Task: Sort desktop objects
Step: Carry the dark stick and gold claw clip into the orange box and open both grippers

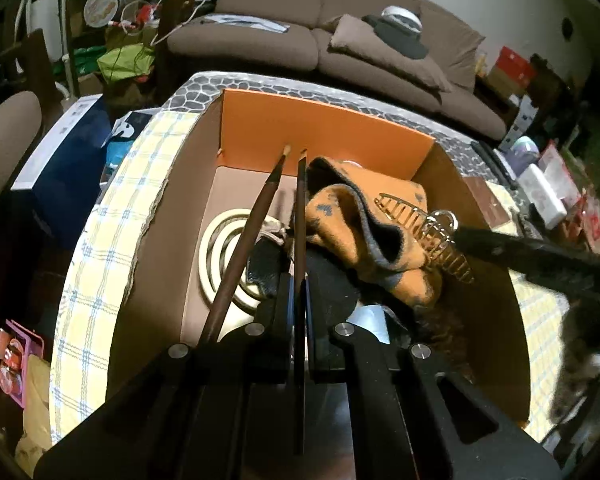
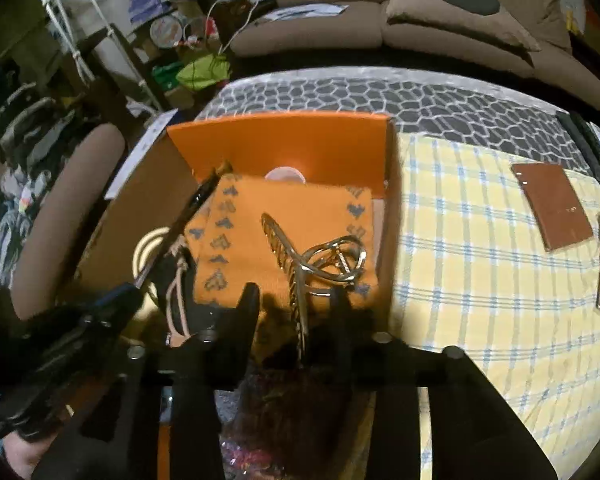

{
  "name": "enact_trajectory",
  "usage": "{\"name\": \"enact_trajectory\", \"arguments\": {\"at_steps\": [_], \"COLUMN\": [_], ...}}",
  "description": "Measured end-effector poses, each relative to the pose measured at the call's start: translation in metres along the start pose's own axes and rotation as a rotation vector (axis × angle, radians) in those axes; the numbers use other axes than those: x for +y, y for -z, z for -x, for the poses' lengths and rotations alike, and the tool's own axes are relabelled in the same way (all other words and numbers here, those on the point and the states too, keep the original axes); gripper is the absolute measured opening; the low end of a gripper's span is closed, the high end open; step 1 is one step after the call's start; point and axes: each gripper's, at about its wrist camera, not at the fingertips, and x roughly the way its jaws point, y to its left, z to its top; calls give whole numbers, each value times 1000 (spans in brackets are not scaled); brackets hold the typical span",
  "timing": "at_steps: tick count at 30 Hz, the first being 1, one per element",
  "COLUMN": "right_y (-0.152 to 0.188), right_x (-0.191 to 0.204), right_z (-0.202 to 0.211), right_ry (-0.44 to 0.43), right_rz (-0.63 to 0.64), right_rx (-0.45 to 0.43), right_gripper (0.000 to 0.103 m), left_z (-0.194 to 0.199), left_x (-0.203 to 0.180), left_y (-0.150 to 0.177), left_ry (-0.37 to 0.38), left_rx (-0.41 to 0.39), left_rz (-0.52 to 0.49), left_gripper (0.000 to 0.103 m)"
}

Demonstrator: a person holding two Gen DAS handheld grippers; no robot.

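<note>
Depositing items into open orange-lined cardboard box (image 2: 280, 140). Left gripper (image 1: 296, 280): clamped on pair of dark brown wooden chopsticks (image 1: 300, 208), tips over box interior. Right gripper (image 2: 296, 300): part open, gold metal claw hair clip (image 2: 320, 264) between fingers, lying on folded orange patterned cloth (image 2: 252, 240). Advised: release low, withdraw upward. Box walls close either side; checked yellow tablecloth (image 2: 480, 260) open rightward.

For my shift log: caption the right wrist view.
Right tongs open around a gold hair claw lying on orange cloth inside the box.
</note>
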Motion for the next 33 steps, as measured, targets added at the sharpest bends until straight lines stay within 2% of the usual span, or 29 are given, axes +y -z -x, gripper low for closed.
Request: {"name": "enact_trajectory", "arguments": {"at_steps": [6,8,10,12,13,14,22,28,30,31,33], "right_y": [-6,-4,-2,0,1,2,1,1,1,1,1], "right_x": [0,7,14,19,22,23,14,9,9,9,7], "right_z": [28,22,11,1,-1,-2,12,20,23,25,30], "right_ry": [-21,-16,-8,-6,-4,2,19,22,24,26,32], "right_rz": [11,39,61,77,82,88,64,52,54,56,57], "right_rx": [-95,-76,-42,-4,0,0,-39,-50,-57,-61,-75], "right_gripper": [42,41,32,26,26,26,26,27,28,29,40], "left_z": [-3,-5,-7,-5,-4,-2,18,22,24,25,28], "left_x": [0,0,2,5,6,8,24,24,18,14,5], "left_y": [-3,-3,-3,-4,-4,-5,-12,-14,-13,-12,-10], "left_ry": [1,-1,-4,2,1,6,15,14,20,25,38], "left_rx": [2,9,20,14,7,-3,-58,-63,-66,-70,-82], "left_rz": [12,19,28,46,54,61,107,105,86,73,46], "left_gripper": [5,5,6,18,32,38,38,40,47,54,66]}}
